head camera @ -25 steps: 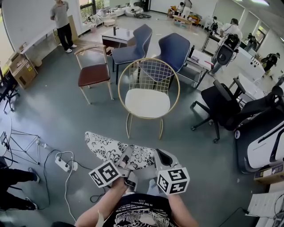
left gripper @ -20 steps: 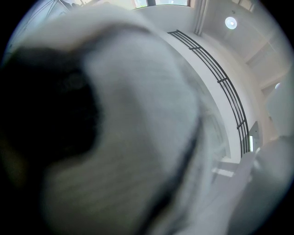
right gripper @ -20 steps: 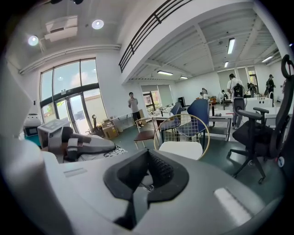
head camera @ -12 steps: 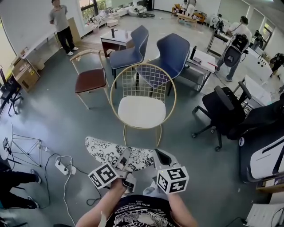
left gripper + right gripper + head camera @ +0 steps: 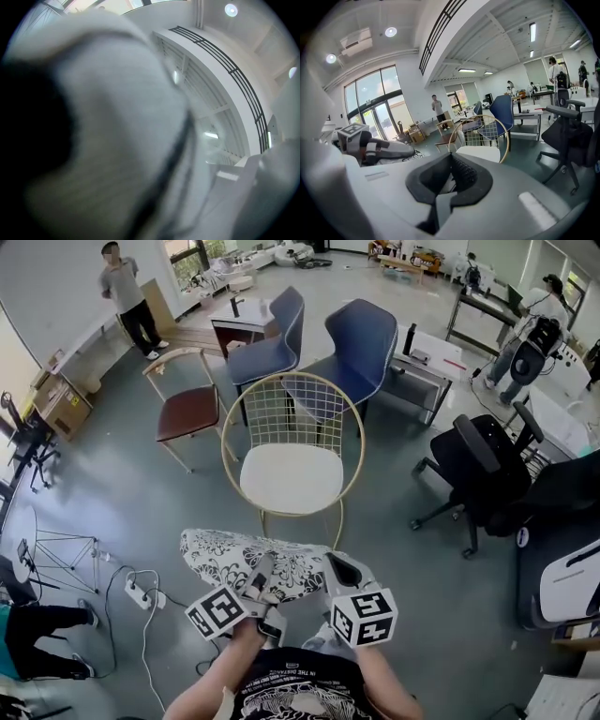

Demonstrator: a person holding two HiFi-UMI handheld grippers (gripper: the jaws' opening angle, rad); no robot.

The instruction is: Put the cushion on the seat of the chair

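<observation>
Now closer: floral cushion (image 5: 230,557) just short of gold wire chair (image 5: 292,423) | left tool (image 5: 265,578), right tool (image 5: 337,567) both clamped on it | seat (image 5: 292,480) still bare

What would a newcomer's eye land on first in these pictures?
The black-and-white floral cushion, low in the head view, gripped by the left gripper and right gripper. Just beyond it stands a gold wire chair with a bare white seat, two blue chairs behind.

Left tongs (image 5: 266,570) and right tongs (image 5: 338,565) pinch closed, side by side, pointing forward.
</observation>
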